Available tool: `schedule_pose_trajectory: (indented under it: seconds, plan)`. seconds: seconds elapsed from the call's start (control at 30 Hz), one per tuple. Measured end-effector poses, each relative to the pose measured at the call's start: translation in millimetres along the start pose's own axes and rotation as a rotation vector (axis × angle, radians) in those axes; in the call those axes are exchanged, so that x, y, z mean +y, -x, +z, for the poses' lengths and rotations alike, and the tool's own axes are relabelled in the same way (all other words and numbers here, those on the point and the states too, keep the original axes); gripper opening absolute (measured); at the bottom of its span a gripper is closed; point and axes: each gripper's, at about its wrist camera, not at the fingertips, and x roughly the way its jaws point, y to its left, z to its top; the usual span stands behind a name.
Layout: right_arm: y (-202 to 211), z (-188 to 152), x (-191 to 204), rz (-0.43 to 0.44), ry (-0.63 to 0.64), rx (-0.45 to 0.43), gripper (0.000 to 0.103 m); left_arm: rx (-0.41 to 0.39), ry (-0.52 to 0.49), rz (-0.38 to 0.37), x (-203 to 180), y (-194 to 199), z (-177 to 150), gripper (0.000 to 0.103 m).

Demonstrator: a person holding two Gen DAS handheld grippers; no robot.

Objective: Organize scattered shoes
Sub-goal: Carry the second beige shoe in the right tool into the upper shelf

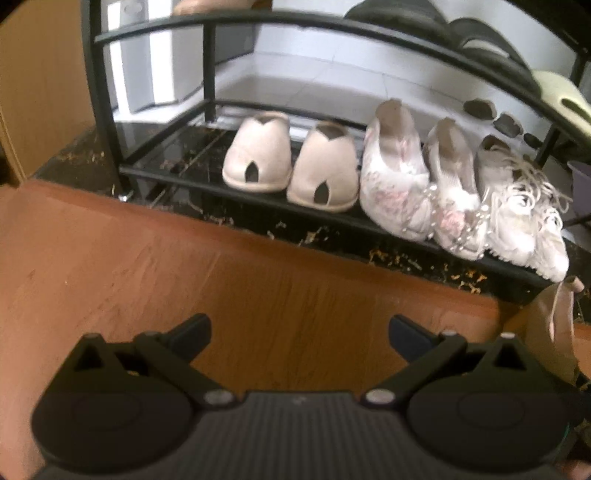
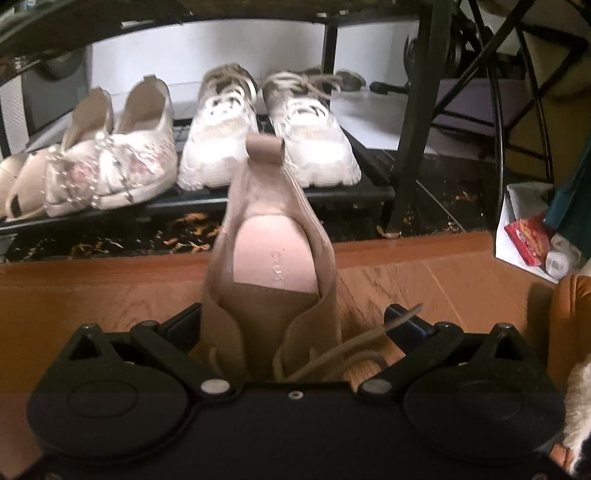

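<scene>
A tan ankle boot (image 2: 269, 258) with a heel pull tab and loose laces lies between the wide-apart fingers of my right gripper (image 2: 293, 323), which is open; its left finger touches the boot's side and a lace drapes over the right finger. The boot's heel points toward the black shoe rack (image 2: 280, 194). On the rack's lower shelf (image 1: 332, 212) stand a cream peep-toe pair (image 1: 288, 162), a floral beaded pair (image 1: 417, 177) and white sneakers (image 1: 517, 206). My left gripper (image 1: 299, 334) is open over bare wooden floor. The tan boot (image 1: 554, 325) shows at that view's right edge.
Dark shoes (image 1: 461, 33) and a pale shoe (image 1: 561, 96) sit on the upper shelf. A dark speckled tile strip (image 2: 110, 240) runs in front of the rack. A white bin with a red packet (image 2: 528, 236) and a black chair frame (image 2: 498, 92) stand to the right.
</scene>
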Motion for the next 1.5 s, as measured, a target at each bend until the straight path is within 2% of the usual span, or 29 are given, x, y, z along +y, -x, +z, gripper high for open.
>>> schedule_pose_trajectory:
  seconds: [0.03,0.1,0.17,0.3,0.37,0.6,0.7,0.8,0.93,1.07,1.13,1.23,1.33,1.37,1.5]
  plan:
    - [-1.6,-1.2,0.8,0.015,0.002,0.005,0.092,0.007,0.002,0.004,1.3,-2.7,-0.1,0.102]
    - [-4.6,-3.7,2.6,0.044,0.008,0.015,0.072,0.015,0.003,0.009,3.0,-6.4,-0.5,0.102]
    - [-4.2,-5.8,9.3,0.048,0.054,0.004,0.069,0.019,0.0,0.014,3.6,-8.6,-1.0,0.102]
    - [1.8,-5.8,8.1,0.057,0.003,0.014,0.061,0.022,-0.01,0.039,4.9,-12.7,-1.4,0.102]
    - [4.4,-4.3,6.4,0.074,-0.029,0.026,0.06,0.036,0.004,0.046,8.2,-16.0,-0.9,0.102]
    - [55.7,19.4,41.6,0.191,-0.06,-0.049,0.06,0.048,0.036,0.075,16.2,-19.3,2.0,0.102]
    - [77.7,29.6,56.7,0.241,-0.073,-0.08,0.06,0.018,0.066,0.13,23.3,-16.8,3.9,0.102]
    - [99.7,39.8,71.8,0.291,-0.086,-0.113,0.06,0.0,0.137,0.186,37.4,-16.0,6.6,0.102]
    - [142.2,69.8,93.1,0.38,-0.058,-0.215,0.06,0.022,0.187,0.21,48.8,-19.7,8.0,0.102]
    - [173.5,106.2,119.8,0.481,0.016,-0.311,0.06,0.058,0.221,0.18,53.2,-22.9,7.0,0.102]
    - [178.7,127.6,142.0,0.518,0.059,-0.34,0.06,0.063,0.227,0.174,52.9,-22.4,6.6,0.102]
    - [172.4,163.1,182.0,0.553,0.069,-0.323,0.06,0.053,0.23,0.165,52.4,-19.9,6.3,0.102]
    - [160.2,193.4,226.9,0.557,0.076,-0.309,0.06,0.026,0.248,0.162,54.6,-16.3,6.8,0.102]
    - [159.3,195.1,229.6,0.557,0.076,-0.307,0.06,0.018,0.261,0.155,56.3,-16.0,7.2,0.102]
    - [143.1,226.6,277.1,0.536,0.038,-0.249,0.06,0.0,0.273,0.137,56.7,-19.7,8.6,0.102]
